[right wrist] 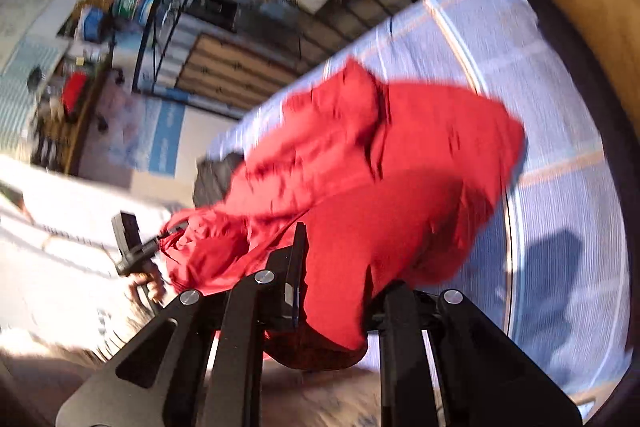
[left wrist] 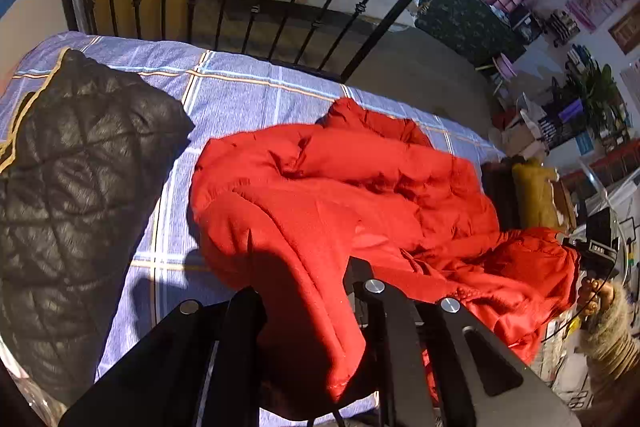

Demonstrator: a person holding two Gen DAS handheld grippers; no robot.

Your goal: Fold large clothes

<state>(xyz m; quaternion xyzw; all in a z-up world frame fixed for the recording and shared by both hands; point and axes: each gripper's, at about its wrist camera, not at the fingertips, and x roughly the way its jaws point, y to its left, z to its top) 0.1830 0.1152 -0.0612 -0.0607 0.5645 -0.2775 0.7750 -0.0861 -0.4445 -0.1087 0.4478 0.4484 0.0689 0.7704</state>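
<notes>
Red jacket (left wrist: 340,195) sprawls on the checked bed (left wrist: 248,87). Left tongs (left wrist: 308,311) and right tongs (right wrist: 336,283) each pinch its fabric.

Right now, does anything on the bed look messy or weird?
Yes. The red coat lies crumpled on the checked sheet, bunched up rather than flat, with one end hanging off the edge. Both tools are pinching its fabric. The black quilted jacket beside it looks neater.
</notes>
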